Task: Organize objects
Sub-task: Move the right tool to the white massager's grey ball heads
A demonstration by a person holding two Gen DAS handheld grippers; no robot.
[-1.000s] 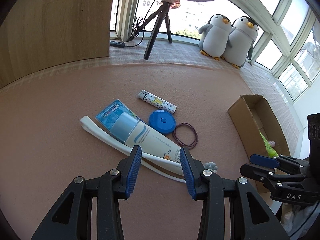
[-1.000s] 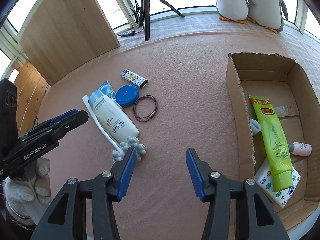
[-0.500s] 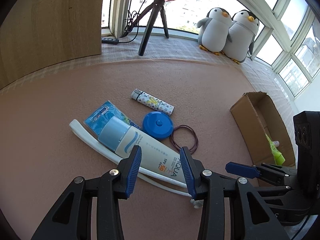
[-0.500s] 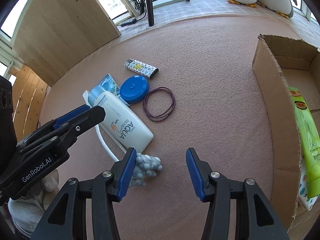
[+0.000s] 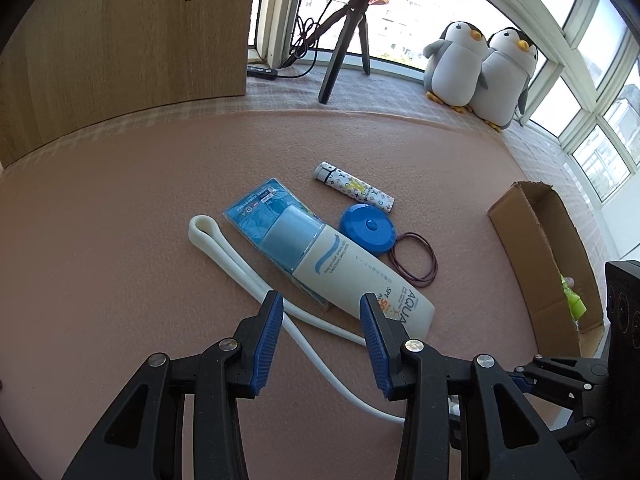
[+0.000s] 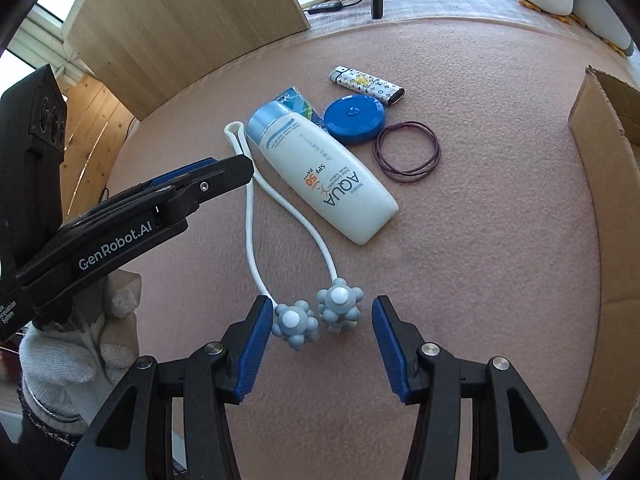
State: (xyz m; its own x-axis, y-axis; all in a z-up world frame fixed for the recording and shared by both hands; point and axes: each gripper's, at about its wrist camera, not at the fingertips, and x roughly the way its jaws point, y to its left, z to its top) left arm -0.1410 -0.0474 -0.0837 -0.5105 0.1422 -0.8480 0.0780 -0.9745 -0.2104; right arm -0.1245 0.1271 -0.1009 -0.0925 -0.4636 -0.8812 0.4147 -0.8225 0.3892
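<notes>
With both tongs apart, the right gripper (image 6: 316,338) brackets the massager's knobbed balls (image 6: 318,316) on the near mat, so it should probably close squarely across both balls while the idle left gripper (image 5: 322,344) stays off the cord.

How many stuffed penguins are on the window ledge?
2. One penguin sits on the ledge right of the tripod; the second penguin leans against its right side. Others may be out of view.
</notes>
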